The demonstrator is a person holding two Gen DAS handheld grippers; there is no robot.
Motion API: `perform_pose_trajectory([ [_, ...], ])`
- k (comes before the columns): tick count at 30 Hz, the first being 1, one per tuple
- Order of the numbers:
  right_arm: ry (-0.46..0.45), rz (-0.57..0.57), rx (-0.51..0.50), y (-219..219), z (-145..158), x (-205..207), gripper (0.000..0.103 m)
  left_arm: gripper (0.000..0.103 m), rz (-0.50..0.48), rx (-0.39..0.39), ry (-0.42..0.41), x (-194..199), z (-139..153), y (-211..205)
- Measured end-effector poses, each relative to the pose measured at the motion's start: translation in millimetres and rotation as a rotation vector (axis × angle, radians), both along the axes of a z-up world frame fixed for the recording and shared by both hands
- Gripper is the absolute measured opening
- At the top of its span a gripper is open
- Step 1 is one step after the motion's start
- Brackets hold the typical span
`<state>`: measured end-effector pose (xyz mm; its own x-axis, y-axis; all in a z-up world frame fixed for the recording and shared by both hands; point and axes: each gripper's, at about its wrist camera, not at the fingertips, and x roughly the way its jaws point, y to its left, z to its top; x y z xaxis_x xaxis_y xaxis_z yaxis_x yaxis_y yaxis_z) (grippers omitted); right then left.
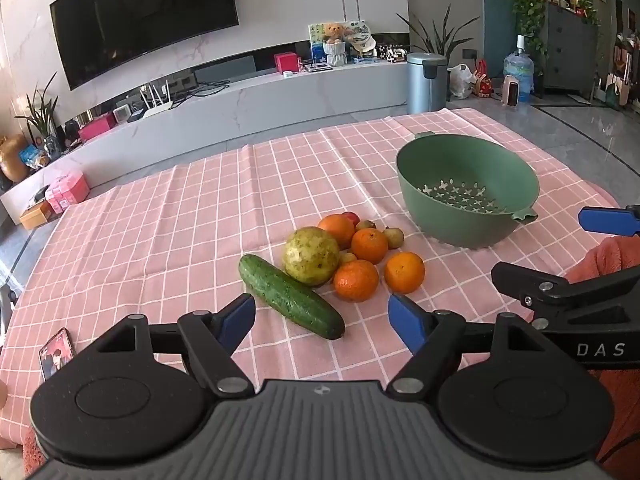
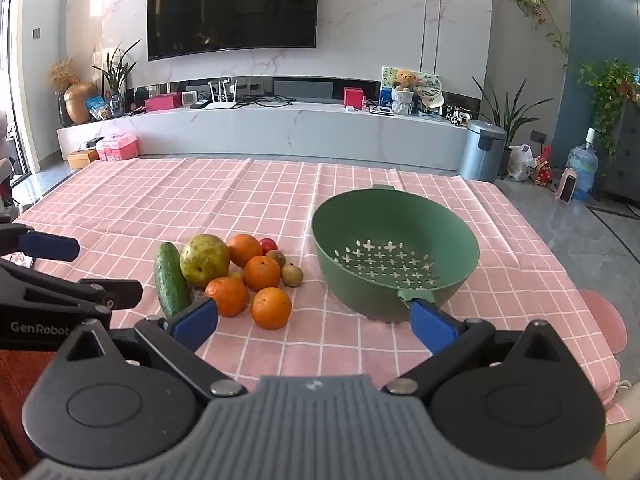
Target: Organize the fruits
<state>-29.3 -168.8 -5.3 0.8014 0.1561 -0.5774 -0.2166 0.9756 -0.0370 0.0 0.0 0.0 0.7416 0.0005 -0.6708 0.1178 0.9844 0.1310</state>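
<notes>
We read "GenRobot" on our left tongs point(image 2: 48, 264) and "DAS" on our right tongs point(image 2: 314, 320); both gape empty above the bench point(image 2: 120, 208), fruits point(image 2: 248, 272) piled beside the green colander point(image 2: 394, 216).

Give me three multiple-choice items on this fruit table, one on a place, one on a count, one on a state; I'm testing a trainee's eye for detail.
1. Where does the cucumber lie?
A. inside the colander
B. at the left edge of the fruit pile
C. on the floor

2. How many oranges are in the pile?
A. two
B. four
C. six

3. What is in the green colander?
A. nothing
B. the pear
C. one orange

Answers:
1 B: it lies beside the pear, the pile's leftmost piece.
2 B: four orange fruits show, the nearest orange in front.
3 A: its perforated bottom shows bare.
</notes>
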Motion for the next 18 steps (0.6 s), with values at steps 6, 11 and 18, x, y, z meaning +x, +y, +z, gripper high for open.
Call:
perform_pose_trajectory([
  [6,0.012,-0.028,-0.002,0.4,3.7,2.6,0.099,0.089,-0.002,-0.001,0.011,0.2,0.0,0.1],
  [11,0.019,-0.037,0.0,-1.8,1.3,4.1,0.099,0.089,-0.001,-0.004,0.013,0.3,0.0,0.5],
  [18,0.028,-0.041,0.001,-4.6,1.5,2.4,0.099,0.089,0.003,-0.001,0.016,0.6,-10.3,7.7],
])
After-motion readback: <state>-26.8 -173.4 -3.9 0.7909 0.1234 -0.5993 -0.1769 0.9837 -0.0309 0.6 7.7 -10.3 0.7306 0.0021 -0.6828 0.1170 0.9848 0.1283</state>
